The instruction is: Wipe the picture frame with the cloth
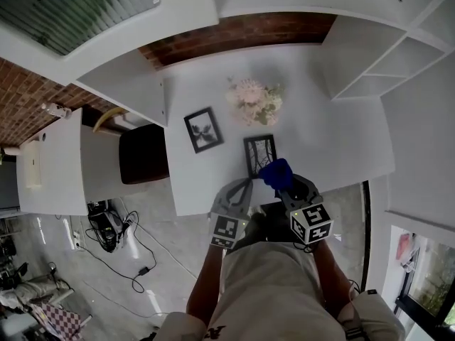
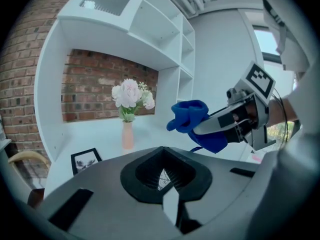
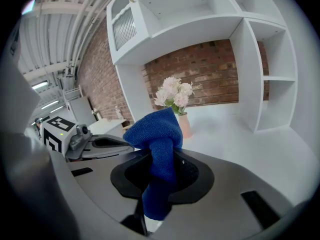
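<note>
Cloth [image 1: 277, 172] hides corner of picture frame [image 1: 257, 150]

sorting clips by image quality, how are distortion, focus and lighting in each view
Head view: strong fisheye curves the white table edges; light is soft and even, no glare. Left gripper view: dark circular vignette, the left tool near the lens looks soft, the blue cloth sharper. Right gripper view: same vignette and curved shelves; the cloth is crisp.

No lettering, number or brand is legible; the cube [image 1: 311, 223] on the right tongs [image 1: 283, 183] bears only black-and-white squares.
</note>
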`<state>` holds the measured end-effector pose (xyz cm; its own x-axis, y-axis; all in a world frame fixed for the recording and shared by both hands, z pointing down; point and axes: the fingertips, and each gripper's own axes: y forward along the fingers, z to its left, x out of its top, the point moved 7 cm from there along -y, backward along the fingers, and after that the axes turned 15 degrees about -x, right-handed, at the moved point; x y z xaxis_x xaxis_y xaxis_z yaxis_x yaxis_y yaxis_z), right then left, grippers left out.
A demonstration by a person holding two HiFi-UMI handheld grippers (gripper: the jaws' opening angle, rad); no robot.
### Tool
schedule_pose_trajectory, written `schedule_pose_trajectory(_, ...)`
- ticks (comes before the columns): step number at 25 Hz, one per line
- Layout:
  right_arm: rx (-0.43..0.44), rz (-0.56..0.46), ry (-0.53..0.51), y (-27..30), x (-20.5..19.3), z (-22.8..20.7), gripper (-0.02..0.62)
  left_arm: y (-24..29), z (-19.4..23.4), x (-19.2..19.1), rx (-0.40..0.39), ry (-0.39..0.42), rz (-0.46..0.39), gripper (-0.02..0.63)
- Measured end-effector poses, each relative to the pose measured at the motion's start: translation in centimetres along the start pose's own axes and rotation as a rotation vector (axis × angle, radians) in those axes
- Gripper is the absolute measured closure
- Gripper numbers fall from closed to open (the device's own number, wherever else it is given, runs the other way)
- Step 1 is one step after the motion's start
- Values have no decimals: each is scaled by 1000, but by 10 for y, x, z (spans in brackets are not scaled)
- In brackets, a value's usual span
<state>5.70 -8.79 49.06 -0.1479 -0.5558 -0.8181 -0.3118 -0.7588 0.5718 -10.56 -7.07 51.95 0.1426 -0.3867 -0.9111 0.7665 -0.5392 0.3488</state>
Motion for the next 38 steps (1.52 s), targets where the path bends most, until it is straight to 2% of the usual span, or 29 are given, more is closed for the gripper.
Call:
schedule_pose_trajectory(11, 4, 72, 1, 35, -26, -4, 518, 29, 22, -43, -47, -11, 107, 609)
schedule_pose_trajectory(16, -4, 117, -4, 49, -40, -5, 518, 37, 30, -59, -66, -1, 182, 609)
schedule_pose_trajectory(26, -10, 203, -33, 71, -59, -1, 518, 54, 40, -79, -91, 11, 271, 609)
schedule_pose_trajectory(38, 14, 247, -41, 98, -64, 14, 518, 70, 46, -94, -82, 10, 343, 609)
